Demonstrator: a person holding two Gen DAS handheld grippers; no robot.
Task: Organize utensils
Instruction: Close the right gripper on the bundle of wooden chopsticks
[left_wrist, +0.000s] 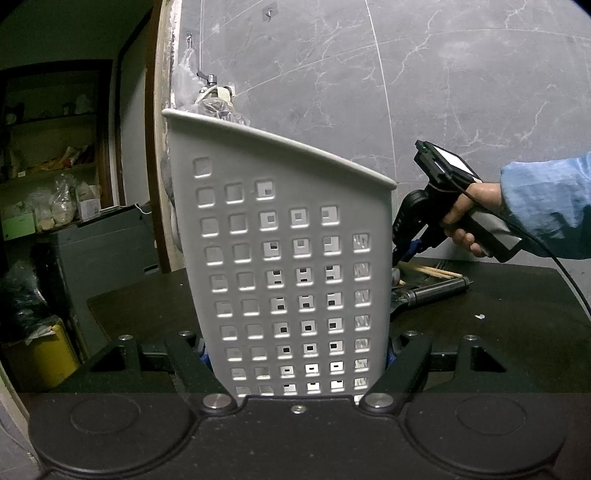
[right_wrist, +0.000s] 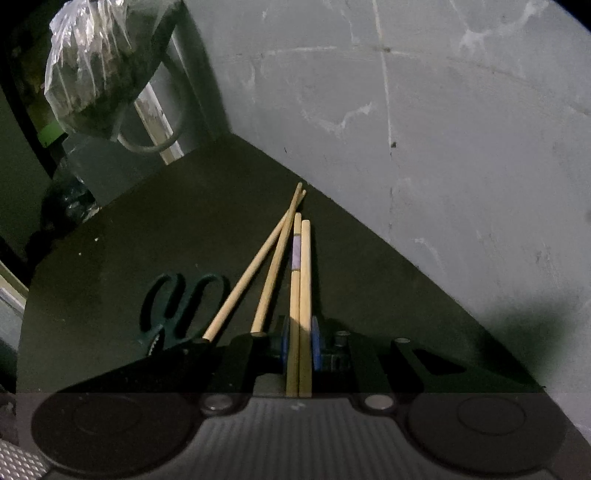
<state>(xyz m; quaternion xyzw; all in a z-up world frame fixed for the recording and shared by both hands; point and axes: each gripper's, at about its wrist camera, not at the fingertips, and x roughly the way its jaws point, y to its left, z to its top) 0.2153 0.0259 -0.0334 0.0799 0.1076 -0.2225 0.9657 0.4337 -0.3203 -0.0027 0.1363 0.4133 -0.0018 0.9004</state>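
Left tool clamped around white perforated utensil holder upright on bench, right tool pinching a pair of wooden chopsticks lying beside scissors; next, probably lifting and dropping into holder.

A: What's behind the table?
B: A grey marble-look tiled wall, pale veins, thin white grout lines. Two small hooks are fixed high on it.

A: And the table itself?
B: Dark, almost black, pushed up to the wall, with a few pale specks on top.

A: What's to the left?
B: A brown door frame, with a tap and clear plastic bags just beside it. Further left are dim shelves crowded with packets, a grey box below them, and a yellow bin low down.

A: Light?
B: Dim; the wall is the brightest part.
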